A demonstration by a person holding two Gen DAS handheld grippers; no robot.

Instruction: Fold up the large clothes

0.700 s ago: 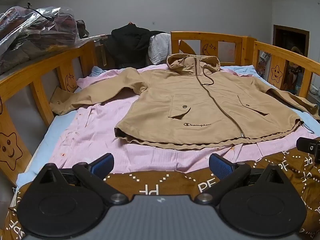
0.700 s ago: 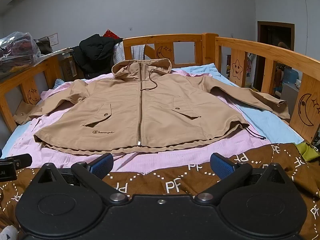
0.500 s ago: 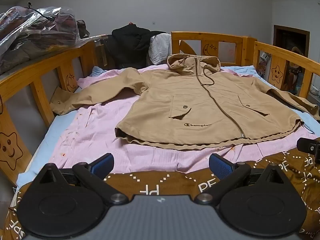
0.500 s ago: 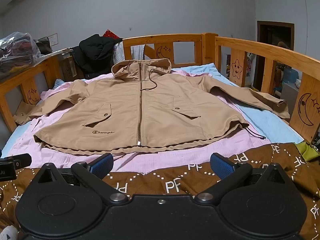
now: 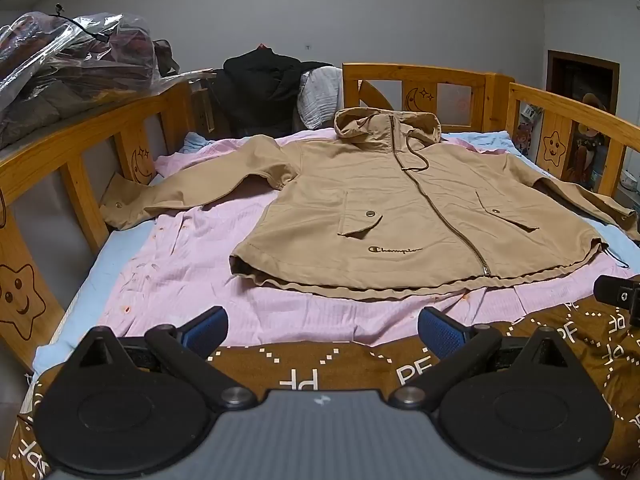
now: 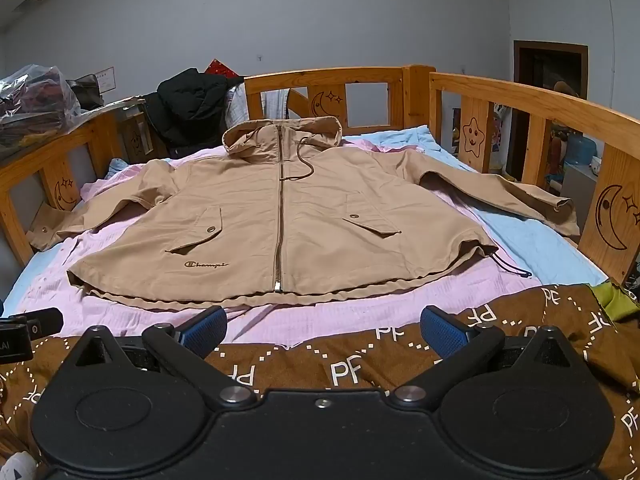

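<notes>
**Tan jacket laid flat on the bed**

The tan jacket [image 5: 400, 216] waits unfolded. Nearest, the left gripper [image 5: 322, 326] and right gripper [image 6: 323, 326] hover over the brown blanket [image 6: 360, 360], fingers spread wide, holding nothing. Beyond them, the jacket lies zipped, front up, sleeves outstretched, on pink sheeting [image 5: 192, 264], hood toward the wooden headboard [image 6: 360, 80].

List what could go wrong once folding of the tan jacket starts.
1. The tan jacket lies on a loose pink sheet; a low pinch at the hem may catch both layers.
2. Its hem drawstring trails off to the side and could snag or stick out of the fold.
3. One sleeve reaches the wooden rail, a far stretch for the open left gripper.
</notes>
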